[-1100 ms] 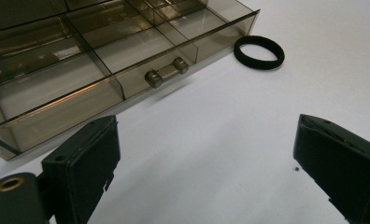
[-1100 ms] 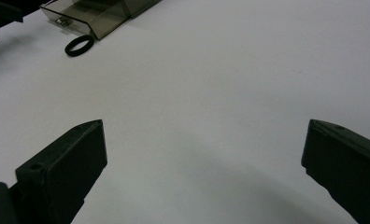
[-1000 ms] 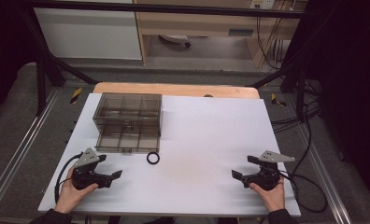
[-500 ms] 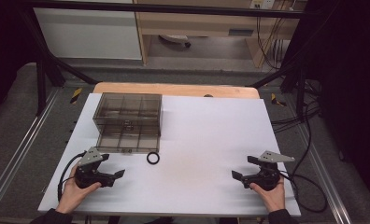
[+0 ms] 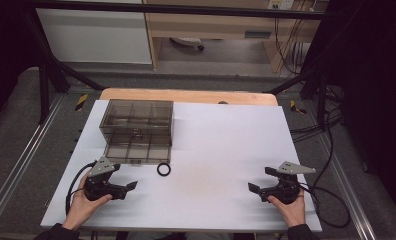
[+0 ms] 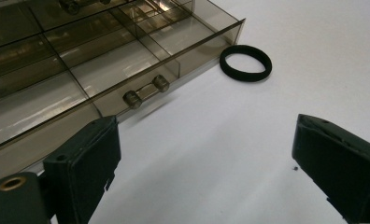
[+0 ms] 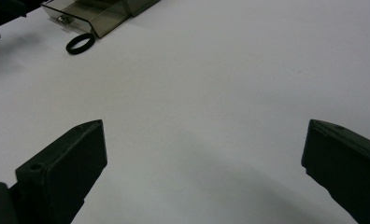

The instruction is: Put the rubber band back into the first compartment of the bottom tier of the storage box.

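1. The left gripper [image 5: 120,179] rests low on the white tabletop [image 5: 221,150], near the front left corner, with its jaws spread wide and nothing between them. In the left gripper view the two black jaws stand well apart over bare table.

2. Just ahead of it stands a smoke-tinted drawer organiser [image 5: 137,131] whose lower drawer [image 6: 80,79] is pulled out. That drawer is split into compartments, and those in view look empty. A small bar handle [image 6: 145,90] sits on its front wall.

3. The thing to fetch appears to be the black hair tie [image 5: 163,169], lying flat on the table just beside the drawer's front right corner, apart from it. In the left gripper view the hair tie [image 6: 245,62] lies up and to the right of the jaws.

4. To do the pick well, I would swing the left gripper toward the band, tilt one jaw down into the hole and leave the other outside, so a single side of the loop is pinched. Closing over the whole ring risks sliding it flat along the table.

5. Approach from the side away from the drawer wall, so the jaw does not knock the handle.

6. The right gripper [image 5: 266,186] sits near the front right corner, jaws likewise spread and empty, well apart from the hair tie [image 7: 80,43]; it can stay parked.
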`<state>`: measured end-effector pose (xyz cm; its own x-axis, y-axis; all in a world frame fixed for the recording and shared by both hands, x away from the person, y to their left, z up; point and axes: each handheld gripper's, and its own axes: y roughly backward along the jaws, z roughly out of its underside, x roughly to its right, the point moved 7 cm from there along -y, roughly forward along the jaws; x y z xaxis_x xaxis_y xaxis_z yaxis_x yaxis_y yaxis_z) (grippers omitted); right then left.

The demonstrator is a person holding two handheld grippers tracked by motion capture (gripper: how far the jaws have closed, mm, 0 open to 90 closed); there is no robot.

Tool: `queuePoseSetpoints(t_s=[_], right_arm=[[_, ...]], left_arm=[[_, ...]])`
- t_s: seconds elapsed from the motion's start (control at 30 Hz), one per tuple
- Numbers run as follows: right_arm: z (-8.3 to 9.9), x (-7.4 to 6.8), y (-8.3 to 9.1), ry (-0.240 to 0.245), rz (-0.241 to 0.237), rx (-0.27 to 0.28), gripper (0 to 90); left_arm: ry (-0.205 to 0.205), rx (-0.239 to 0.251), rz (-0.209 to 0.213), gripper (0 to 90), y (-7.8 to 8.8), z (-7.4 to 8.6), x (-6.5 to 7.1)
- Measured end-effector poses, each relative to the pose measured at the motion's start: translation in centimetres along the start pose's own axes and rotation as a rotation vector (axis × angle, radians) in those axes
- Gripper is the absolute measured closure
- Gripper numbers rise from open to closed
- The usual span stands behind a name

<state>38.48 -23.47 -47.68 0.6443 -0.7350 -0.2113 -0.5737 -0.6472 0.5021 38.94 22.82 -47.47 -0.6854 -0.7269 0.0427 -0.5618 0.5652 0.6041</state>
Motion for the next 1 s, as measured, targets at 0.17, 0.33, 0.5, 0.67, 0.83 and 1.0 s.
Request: queuePoseSetpoints(t_s=[0.17,0.33,0.5,0.67,0.83,1.0], right_arm=[[0.0,0.0,-0.1,-0.001,0.001,-0.004,0.7],[0.1,0.0,-0.1,0.004,0.001,-0.007,0.7],[0.1,0.0,-0.1,0.005,0.001,-0.007,0.7],[0.1,0.0,-0.1,0.003,-0.001,-0.011,0.7],[0.1,-0.1,-0.2,0.004,-0.002,-0.012,0.7],[0.1,-0.1,-0.1,0.004,-0.002,-0.011,0.7]], left_arm=[[-0.013,-0.008,0.005,7.7,-0.4,-0.2,0.5],[-0.021,-0.015,0.005,7.6,-0.7,-0.5,1.0],[-0.021,-0.015,0.003,7.6,-0.8,-1.0,1.3],[-0.016,-0.018,0.003,7.6,-0.8,-1.4,1.4],[-0.025,-0.018,0.002,7.6,-0.7,-2.1,1.7],[-0.028,-0.019,-0.003,7.5,-0.8,-2.8,1.9]])
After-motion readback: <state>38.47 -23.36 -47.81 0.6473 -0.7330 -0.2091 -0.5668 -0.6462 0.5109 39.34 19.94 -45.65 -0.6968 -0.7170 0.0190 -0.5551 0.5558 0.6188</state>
